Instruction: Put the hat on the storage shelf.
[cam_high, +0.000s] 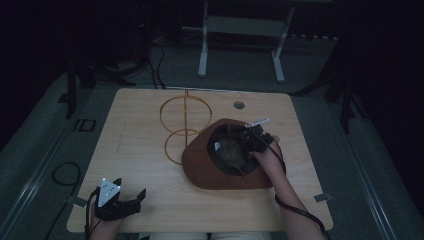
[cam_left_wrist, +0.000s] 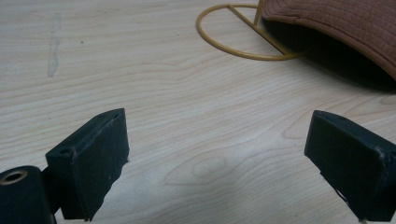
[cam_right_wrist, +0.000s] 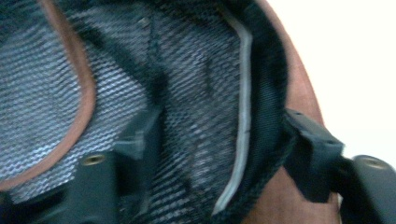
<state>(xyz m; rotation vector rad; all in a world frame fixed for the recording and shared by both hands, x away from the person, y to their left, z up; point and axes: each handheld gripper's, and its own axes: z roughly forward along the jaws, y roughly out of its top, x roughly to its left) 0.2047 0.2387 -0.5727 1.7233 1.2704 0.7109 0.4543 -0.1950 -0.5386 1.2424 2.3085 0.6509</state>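
A brown brimmed hat (cam_high: 200, 167) lies crown-down on the wooden table (cam_high: 135, 145), its dark mesh lining (cam_right_wrist: 196, 70) facing up. It rests partly over the small ring of a gold wire hat stand (cam_high: 185, 112) that lies flat on the table. My right gripper (cam_high: 251, 137) is at the hat's far right rim, open. One jaw is inside on the mesh and the other outside the band (cam_right_wrist: 240, 93), with a gap left. My left gripper (cam_high: 131, 189) sits near the front left edge, open and holding nothing. The left gripper view shows the stand's ring (cam_left_wrist: 243, 52) and the hat brim (cam_left_wrist: 336, 23) ahead.
A round cable hole (cam_high: 239, 105) sits near the table's far edge. Behind the table stands a white metal frame (cam_high: 202, 50) on the dim floor. Cables (cam_high: 62, 172) loop on the floor to the left. Bare wood lies between my left gripper and the hat.
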